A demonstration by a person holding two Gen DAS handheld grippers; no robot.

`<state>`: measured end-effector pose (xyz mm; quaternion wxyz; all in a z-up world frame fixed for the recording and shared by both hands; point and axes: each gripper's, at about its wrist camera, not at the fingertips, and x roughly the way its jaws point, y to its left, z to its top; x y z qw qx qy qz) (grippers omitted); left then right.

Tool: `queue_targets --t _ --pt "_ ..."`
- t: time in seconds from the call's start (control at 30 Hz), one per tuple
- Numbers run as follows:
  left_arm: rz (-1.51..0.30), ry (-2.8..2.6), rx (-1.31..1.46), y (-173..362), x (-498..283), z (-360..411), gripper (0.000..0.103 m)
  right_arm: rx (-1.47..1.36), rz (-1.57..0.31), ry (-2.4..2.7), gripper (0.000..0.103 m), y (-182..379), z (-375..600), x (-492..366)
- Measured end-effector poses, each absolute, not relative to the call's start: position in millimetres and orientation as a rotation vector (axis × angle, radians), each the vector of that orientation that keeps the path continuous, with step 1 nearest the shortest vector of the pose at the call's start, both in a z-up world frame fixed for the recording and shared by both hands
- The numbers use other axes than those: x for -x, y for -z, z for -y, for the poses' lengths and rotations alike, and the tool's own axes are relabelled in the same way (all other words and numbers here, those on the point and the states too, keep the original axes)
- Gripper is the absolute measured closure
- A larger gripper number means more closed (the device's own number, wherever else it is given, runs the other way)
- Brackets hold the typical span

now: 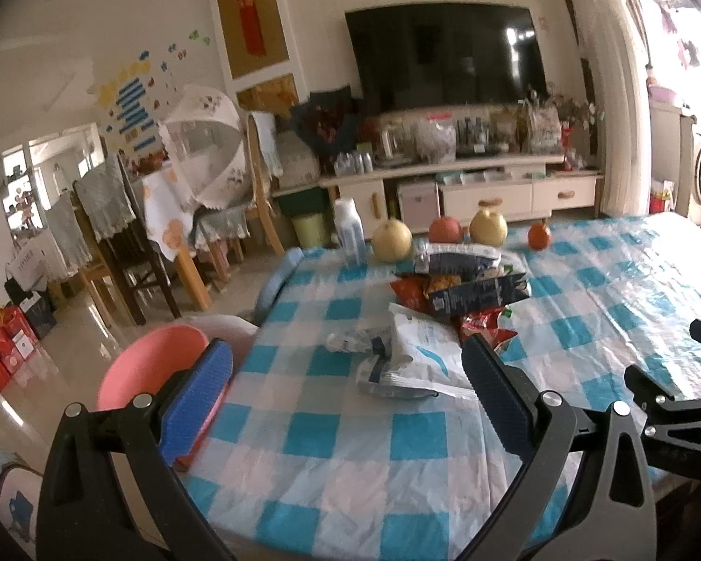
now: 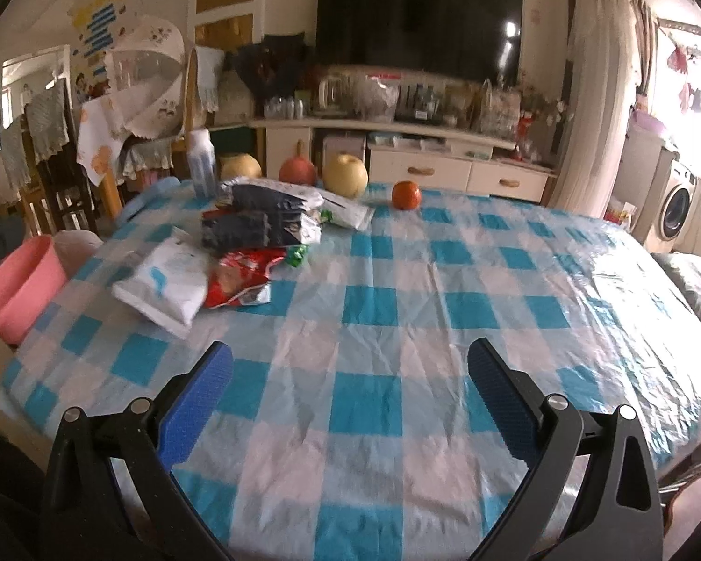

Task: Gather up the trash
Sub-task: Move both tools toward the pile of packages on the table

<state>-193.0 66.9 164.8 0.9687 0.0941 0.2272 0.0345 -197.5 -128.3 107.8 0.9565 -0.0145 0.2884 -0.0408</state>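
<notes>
A heap of trash lies on the blue-and-white checked tablecloth [image 1: 341, 439]: a white packet [image 1: 420, 350], a dark box [image 1: 481, 297], red wrappers [image 1: 483, 325] and a crumpled clear wrapper [image 1: 355, 341]. My left gripper [image 1: 346, 343] is open just short of the white packet, with nothing between its pads. In the right wrist view the same white packet [image 2: 168, 280], red wrappers [image 2: 243, 276] and dark packets [image 2: 261, 219] lie far to the left. My right gripper [image 2: 350, 346] stands open over bare cloth. A pink bin [image 1: 154, 364] [image 2: 18, 290] stands beside the table's left edge.
At the table's far edge stand a white bottle [image 2: 201, 163], two yellow pears [image 2: 346, 175], a red fruit [image 2: 296, 170] and a small orange fruit [image 2: 405, 195]. Chairs [image 1: 112, 233] and a TV cabinet [image 1: 467, 187] lie beyond. Part of my right gripper [image 1: 668, 392] shows at the left view's right edge.
</notes>
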Motion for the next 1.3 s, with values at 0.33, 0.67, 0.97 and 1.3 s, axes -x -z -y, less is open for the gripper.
queue_targets --t 0.33,0.67,0.97,1.3 --pt "-0.334 -0.080 -0.194 -204.1 258.2 -81.2 0.004 0.063 -0.502 0.062 0.004 -154.5 102.1 266.2" --pt "-0.250 -0.063 -0.135 -227.6 298.0 -90.1 0.004 0.087 -0.339 0.088 0.004 -198.1 86.9 319.0" --pt "-0.227 -0.055 -0.110 -236.1 313.2 -94.1 0.004 0.101 -0.291 0.097 0.004 -211.1 81.7 337.5" --pt "-0.224 -0.053 -0.083 -237.9 315.8 -95.9 0.004 0.108 -0.288 0.100 0.004 -212.3 80.6 340.1"
